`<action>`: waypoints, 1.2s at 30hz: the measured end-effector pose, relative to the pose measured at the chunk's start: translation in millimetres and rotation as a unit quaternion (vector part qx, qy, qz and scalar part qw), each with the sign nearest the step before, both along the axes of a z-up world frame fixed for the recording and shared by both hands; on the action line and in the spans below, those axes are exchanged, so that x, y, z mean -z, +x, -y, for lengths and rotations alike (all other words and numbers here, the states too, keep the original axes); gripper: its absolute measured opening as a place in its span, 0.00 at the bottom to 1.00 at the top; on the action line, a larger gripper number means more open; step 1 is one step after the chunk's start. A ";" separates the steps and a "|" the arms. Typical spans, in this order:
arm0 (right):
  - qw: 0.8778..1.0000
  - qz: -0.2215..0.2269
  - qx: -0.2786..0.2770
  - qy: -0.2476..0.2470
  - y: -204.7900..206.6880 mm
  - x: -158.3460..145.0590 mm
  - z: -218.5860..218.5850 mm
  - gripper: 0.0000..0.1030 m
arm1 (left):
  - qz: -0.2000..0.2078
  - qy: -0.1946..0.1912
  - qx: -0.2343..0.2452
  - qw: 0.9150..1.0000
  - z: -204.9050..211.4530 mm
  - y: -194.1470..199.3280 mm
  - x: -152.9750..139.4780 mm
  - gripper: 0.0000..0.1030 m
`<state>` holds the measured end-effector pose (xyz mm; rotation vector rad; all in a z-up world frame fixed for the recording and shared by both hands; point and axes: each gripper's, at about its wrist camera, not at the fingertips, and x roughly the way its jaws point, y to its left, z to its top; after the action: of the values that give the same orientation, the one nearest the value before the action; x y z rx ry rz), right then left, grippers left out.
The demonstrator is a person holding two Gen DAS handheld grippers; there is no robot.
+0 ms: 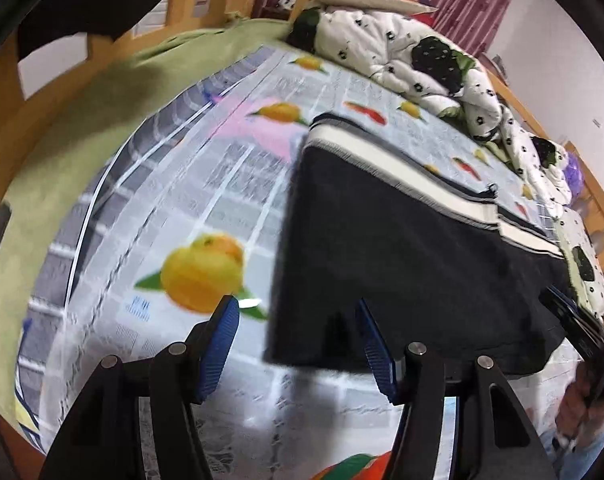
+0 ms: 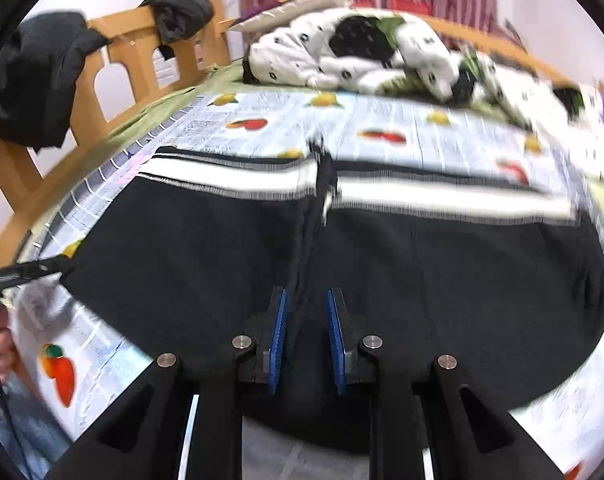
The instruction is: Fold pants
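The bed (image 2: 102, 216), covered by a fruit-printed sheet (image 1: 206, 208), carries everything; a crumpled quilt (image 2: 353, 56) is heaped at its far side. The dark pants (image 2: 441, 280) are spread flat on the sheet, striped waistband (image 2: 230, 178) away from the cameras, a lengthwise ridge running down the middle.

The right gripper (image 2: 306, 344) is held over that ridge, its fingers (image 2: 280, 340) narrowed to a small gap; whether cloth is pinched cannot be told from the blur. The left gripper (image 1: 298, 348) is held half open over the near left corner of the pants, one finger above the sheet, nothing clamped.

Judged as the grasping step: both near-edge layers should be caught fully, and the two grips lifted evenly so the fold lands square.
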<state>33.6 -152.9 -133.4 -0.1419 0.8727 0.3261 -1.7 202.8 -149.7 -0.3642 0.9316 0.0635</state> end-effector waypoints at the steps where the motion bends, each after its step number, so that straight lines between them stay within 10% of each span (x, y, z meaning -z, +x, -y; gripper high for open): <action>1: 1.000 0.001 -0.011 -0.005 7.5 -2.3 -3.7 0.19 | -0.002 0.002 0.005 1.000 0.7 6.9 -5.1 0.56; 7: 0.998 -0.016 -0.060 -0.025 72.7 5.7 -26.0 0.19 | 0.007 0.082 0.049 0.995 17.3 52.6 -43.0 0.58; 16: 0.998 -0.014 -0.057 0.002 92.1 27.4 -20.1 0.05 | -0.022 0.069 0.022 0.997 13.6 54.3 -1.7 0.58; 26: 0.998 -0.041 -0.041 0.005 84.0 29.4 -10.8 0.14 | -0.026 -0.038 0.018 0.999 -12.5 20.9 27.9 0.56; 36: 0.997 -0.044 0.025 0.066 66.6 -7.1 42.3 0.17 | -0.028 -0.175 0.043 0.983 -19.4 21.2 43.3 0.46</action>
<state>100.3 -195.2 -126.2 0.0177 0.9375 0.3447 19.5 222.2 -193.0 -0.6483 1.0150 -0.1730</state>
